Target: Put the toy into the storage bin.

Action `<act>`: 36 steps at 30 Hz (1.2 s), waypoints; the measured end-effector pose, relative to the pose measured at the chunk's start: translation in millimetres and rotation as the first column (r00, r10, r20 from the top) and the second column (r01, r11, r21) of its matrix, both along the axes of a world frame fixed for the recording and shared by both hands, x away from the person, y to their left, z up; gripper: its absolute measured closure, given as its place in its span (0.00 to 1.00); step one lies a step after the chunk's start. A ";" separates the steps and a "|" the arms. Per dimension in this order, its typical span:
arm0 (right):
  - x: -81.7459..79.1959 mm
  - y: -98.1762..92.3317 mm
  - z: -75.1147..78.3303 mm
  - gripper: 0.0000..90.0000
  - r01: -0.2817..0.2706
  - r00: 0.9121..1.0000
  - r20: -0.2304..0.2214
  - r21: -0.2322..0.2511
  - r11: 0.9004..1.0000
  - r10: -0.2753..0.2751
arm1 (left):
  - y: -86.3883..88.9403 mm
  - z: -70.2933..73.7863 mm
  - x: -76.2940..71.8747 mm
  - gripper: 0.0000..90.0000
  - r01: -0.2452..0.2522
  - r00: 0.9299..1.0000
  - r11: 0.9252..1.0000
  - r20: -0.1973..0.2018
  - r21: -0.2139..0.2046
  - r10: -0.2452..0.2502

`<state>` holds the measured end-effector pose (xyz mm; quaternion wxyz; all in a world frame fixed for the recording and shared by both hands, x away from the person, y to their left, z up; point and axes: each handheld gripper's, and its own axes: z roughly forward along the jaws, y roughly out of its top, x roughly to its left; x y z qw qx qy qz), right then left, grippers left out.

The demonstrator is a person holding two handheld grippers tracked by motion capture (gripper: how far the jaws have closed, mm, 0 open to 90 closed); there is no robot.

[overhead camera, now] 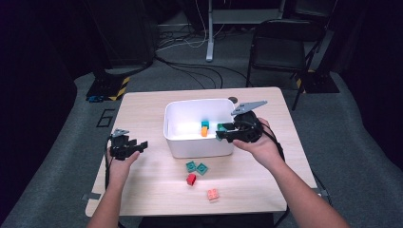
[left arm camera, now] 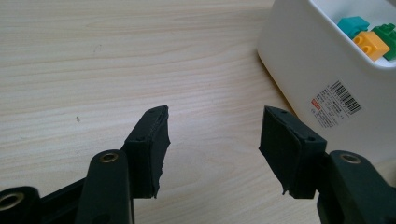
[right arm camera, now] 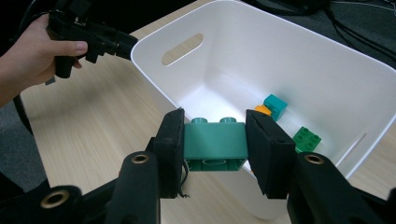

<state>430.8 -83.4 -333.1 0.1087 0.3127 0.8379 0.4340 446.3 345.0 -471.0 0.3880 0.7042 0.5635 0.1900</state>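
Right gripper [right arm camera: 214,140] clamped on green brick [right arm camera: 215,145], side-on, studs up, poised over bin [overhead camera: 177,142] near rim for drop onto bricks inside. Left gripper [left arm camera: 214,140] parked left of bin, jaws apart, empty. Loose bricks [overhead camera: 196,167] in front of bin, awaiting pickup.

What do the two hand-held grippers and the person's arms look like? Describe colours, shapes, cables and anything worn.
Both hand-held grippers, left and right, are black, each with two flat rectangular padded jaws on arms fixed with brass-coloured rivets. A grey three-cornered plate tops each one, and a thin black cable trails back from the left. The forearms are bare, with no sleeve showing.
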 end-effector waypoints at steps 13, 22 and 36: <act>26.9 10.4 -4.4 0.65 0.039 0.999 0.009 -0.008 0.999 -0.038 | 0.6 0.5 0.2 0.46 0.000 1.000 1.000 0.006 -0.001 0.000; 44.4 18.5 -12.4 0.65 0.070 0.998 -0.002 -0.020 0.997 -0.070 | 1.3 1.1 0.1 0.46 -0.001 1.000 1.000 0.005 -0.004 0.001; 71.9 26.2 -30.4 0.65 0.122 0.992 -0.024 -0.061 0.991 -0.123 | 2.1 1.2 0.5 0.46 -0.004 1.000 1.000 0.007 -0.008 0.005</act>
